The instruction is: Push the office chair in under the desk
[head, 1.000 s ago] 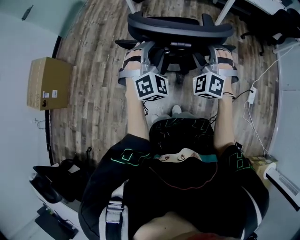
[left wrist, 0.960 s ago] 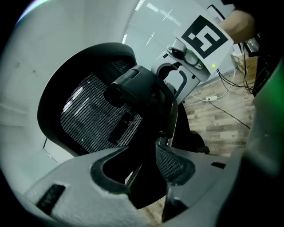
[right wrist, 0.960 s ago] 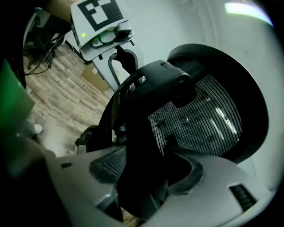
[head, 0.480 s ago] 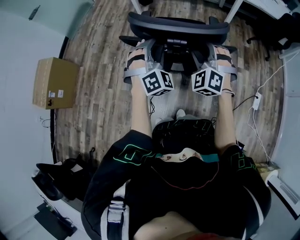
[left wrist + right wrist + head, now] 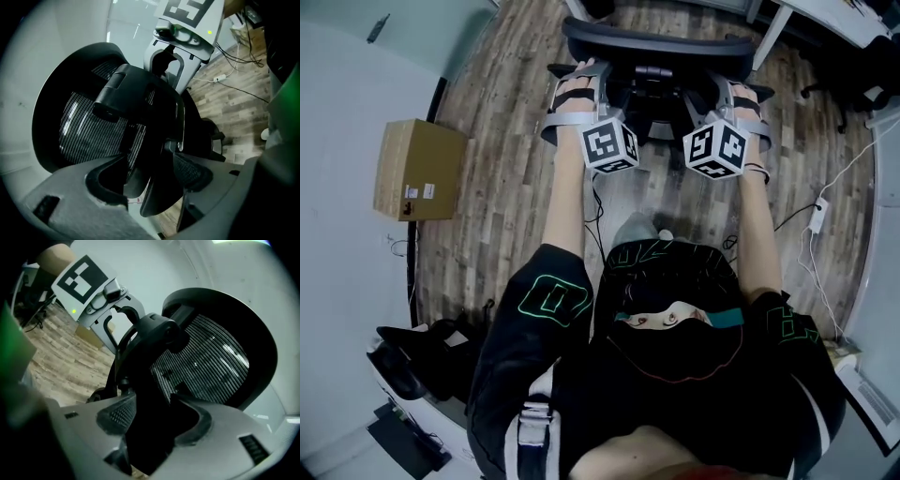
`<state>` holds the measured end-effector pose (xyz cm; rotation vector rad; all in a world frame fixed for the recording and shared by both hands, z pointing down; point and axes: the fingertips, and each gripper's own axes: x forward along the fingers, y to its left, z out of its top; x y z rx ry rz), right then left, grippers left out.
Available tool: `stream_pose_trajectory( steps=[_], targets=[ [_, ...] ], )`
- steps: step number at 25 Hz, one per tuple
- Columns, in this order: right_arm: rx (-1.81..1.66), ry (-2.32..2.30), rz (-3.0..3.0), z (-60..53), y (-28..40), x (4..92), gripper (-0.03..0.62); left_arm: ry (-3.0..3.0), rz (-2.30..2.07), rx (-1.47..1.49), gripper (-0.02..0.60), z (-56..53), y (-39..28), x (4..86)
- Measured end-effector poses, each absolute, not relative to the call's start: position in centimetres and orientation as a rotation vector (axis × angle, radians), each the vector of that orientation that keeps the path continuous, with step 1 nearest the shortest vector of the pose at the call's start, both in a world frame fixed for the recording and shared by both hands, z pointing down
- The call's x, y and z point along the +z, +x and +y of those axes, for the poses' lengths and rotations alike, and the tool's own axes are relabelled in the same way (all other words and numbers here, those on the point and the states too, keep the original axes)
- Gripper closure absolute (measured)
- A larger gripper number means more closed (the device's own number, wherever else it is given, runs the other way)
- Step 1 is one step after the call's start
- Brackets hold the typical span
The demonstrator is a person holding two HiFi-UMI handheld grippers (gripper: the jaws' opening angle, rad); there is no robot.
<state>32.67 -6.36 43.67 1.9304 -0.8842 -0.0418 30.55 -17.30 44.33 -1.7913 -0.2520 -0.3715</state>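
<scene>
chair (image 5: pixel 656 42) was seen by the worktop's leg (image 5: pixel 766 33), back twd the person. left fingers (image 5: pixel 194 171) had just been opened, right fingers (image 5: pixel 117 416) closed further; both apart w/ back frame between. likely heavy but rolling; stiff frame best pushed.

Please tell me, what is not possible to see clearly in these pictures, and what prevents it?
- Desk: head view, cut off by the top edge; only a white leg and a corner show.
- Office chair: head view, its seat is mostly hidden under the backrest.
- Label on the cardboard box: head view, too small to read.
</scene>
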Motion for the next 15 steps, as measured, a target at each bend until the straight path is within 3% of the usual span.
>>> stream_pose_trajectory(
  steps=[7,15],
  targets=[
    [-0.046,1.931,-0.879,-6.9,36.5,44.0,0.376,-1.709,-0.358,-0.387,0.347,-17.2,34.5,45.6],
    [-0.02,1.945,-0.853,-7.1,42.3,44.4,0.378,-1.731,-0.396,-0.361,0.347,-17.4,40.3,46.0]
  ],
)
